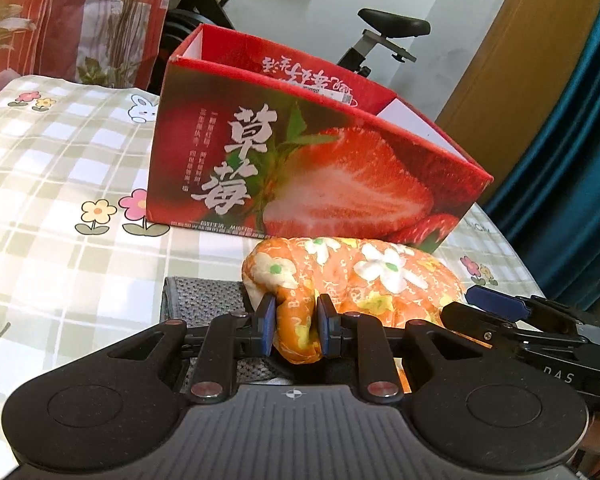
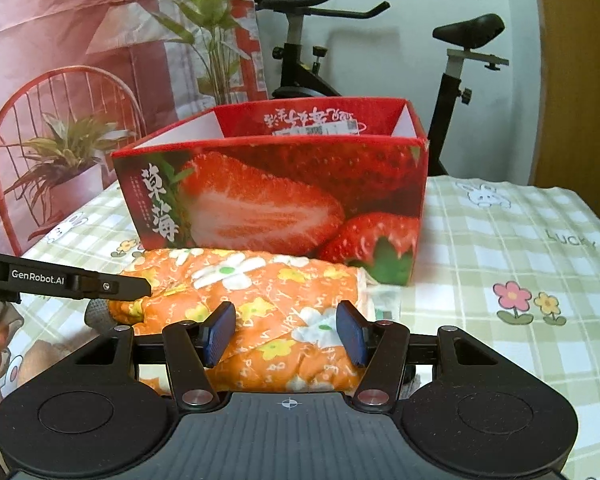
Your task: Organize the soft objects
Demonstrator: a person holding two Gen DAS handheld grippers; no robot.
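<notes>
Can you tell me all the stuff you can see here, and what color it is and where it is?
strawberry box: 1, red with strawberry pictures, open top, standing on the table behind the cloth bundle
cloth bundle: 1, orange with white and yellow flowers, lying on the table right in front of the box
grey mesh cloth: 1, grey, partly under the bundle on the left side
tablecloth: 1, green and white checks with bunnies and flowers, covering the table
exercise bike: 1, black, behind the table by the wall
left claw: 1, black with blue pads, pinched shut on a fold of the bundle
right claw: 1, black with blue pads, open, pads either side of the bundle
</notes>
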